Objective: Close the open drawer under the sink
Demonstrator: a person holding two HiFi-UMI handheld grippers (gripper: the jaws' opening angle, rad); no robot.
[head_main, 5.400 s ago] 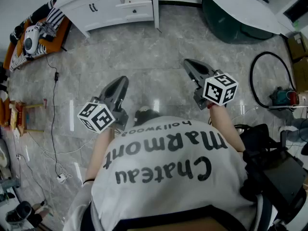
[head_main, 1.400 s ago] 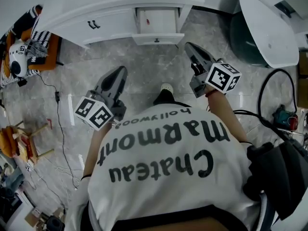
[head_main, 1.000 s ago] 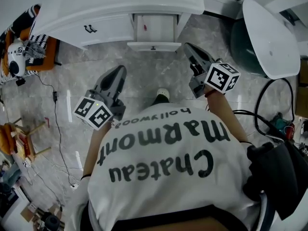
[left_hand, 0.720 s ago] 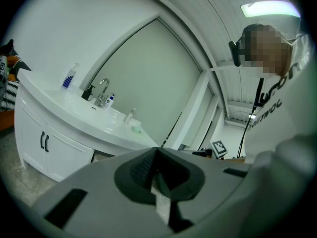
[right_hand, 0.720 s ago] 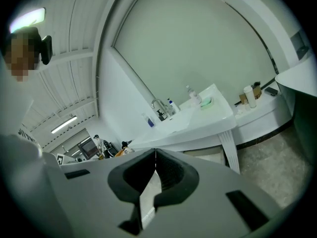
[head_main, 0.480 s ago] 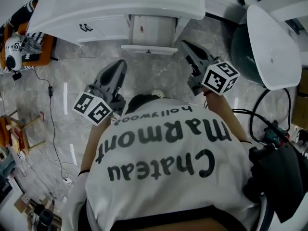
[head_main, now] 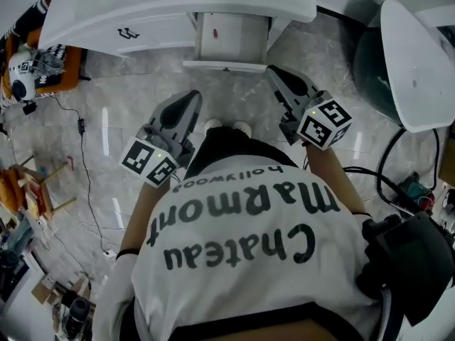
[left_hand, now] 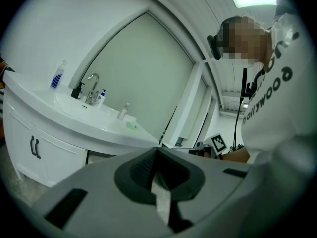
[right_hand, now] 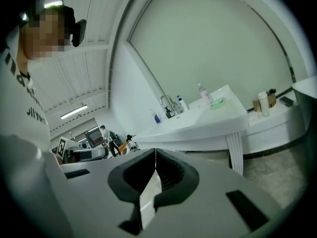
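Nearest, the person's white printed shirt (head_main: 242,240) fills the lower head view. Ahead of it the left gripper (head_main: 189,99) and right gripper (head_main: 274,72) reach out over the marble floor (head_main: 128,98), each with its jaws pressed together on nothing. Beyond their tips the drawer (head_main: 231,38) stands pulled out of the white vanity (head_main: 142,30) under the sink counter, with the right gripper's tip nearer its front panel.
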